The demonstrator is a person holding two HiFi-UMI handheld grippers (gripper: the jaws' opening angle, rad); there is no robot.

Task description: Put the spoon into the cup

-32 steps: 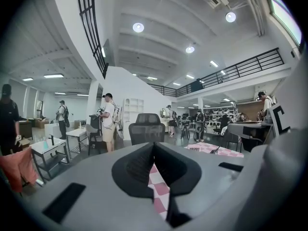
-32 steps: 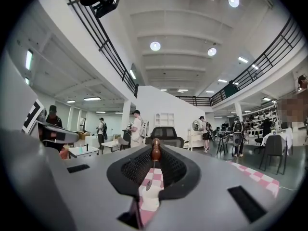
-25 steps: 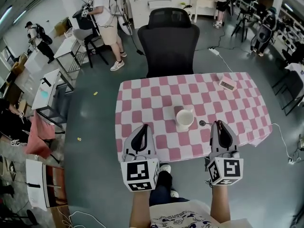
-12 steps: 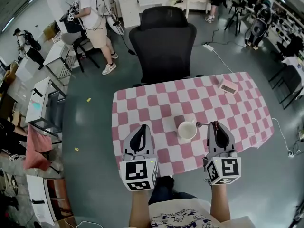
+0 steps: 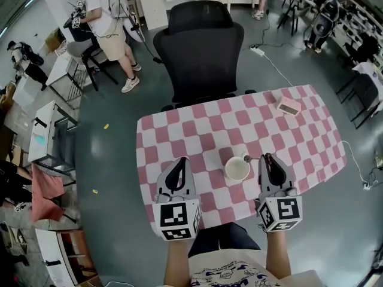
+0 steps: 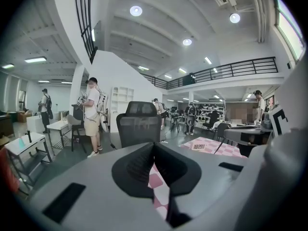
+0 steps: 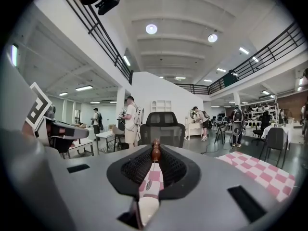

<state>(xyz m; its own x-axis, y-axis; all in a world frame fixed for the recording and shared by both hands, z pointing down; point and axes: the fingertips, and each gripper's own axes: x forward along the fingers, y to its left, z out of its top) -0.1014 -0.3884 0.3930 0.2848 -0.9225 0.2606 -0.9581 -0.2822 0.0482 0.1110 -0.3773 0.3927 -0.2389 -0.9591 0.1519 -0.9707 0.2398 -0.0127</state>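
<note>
Two grippers hover over the near edge of a table [image 5: 197,130] covered in pink-and-white check cloth. Jaws of the right gripper [image 5: 268,158] are pinched on the spoon [image 5: 249,158] handle. The spoon head pokes left, just beside the rim of the white cup [image 5: 237,168], maybe touching it; too small to tell. Jaws of the left gripper [image 5: 181,161] are pressed together and empty, left of the cup. A small pink box [image 5: 288,105] sits at the far right corner. A black office chair [image 5: 200,40] stands behind the table. Grey floor [image 5: 114,160], white desks [image 5: 51,130] at left, a person [image 5: 102,17] standing further back.
</note>
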